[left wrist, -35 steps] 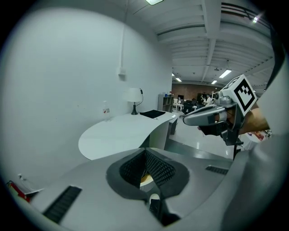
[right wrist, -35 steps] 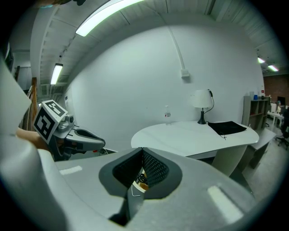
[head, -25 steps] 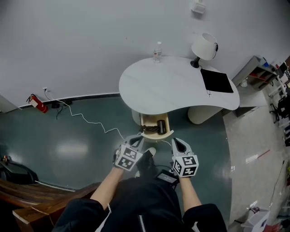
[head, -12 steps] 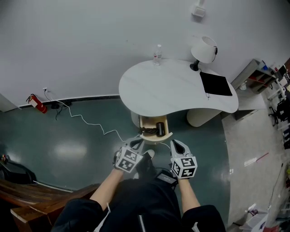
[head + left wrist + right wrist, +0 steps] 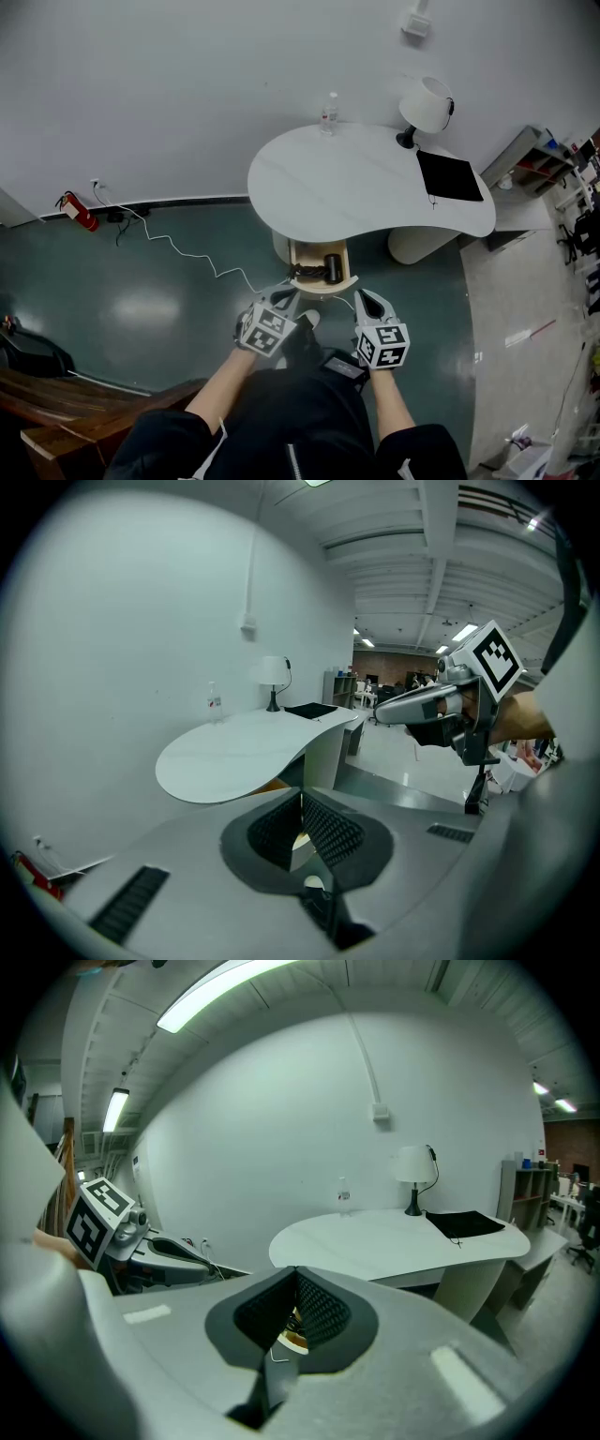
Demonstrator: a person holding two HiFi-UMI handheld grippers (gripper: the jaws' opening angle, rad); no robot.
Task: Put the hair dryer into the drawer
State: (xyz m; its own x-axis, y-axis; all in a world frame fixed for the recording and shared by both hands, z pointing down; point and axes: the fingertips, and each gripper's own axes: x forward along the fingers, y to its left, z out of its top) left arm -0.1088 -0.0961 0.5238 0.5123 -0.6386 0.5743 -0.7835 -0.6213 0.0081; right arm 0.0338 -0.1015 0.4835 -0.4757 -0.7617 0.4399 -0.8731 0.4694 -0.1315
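Head view: hair dryer (image 5: 332, 265) in open drawer (image 5: 323, 284); left gripper (image 5: 280, 296) & right gripper (image 5: 367, 299) closed.

Office-type workspace, open-plan. Curved white desk (image 5: 366, 183) at 12 o'clock; table lamp (image 5: 424, 101) at 1; shelving (image 5: 539, 150) at 2; fire extinguisher (image 5: 79, 214) against the wall at 10. Ceiling strip lights (image 5: 234, 993); glossy floor (image 5: 141, 300).
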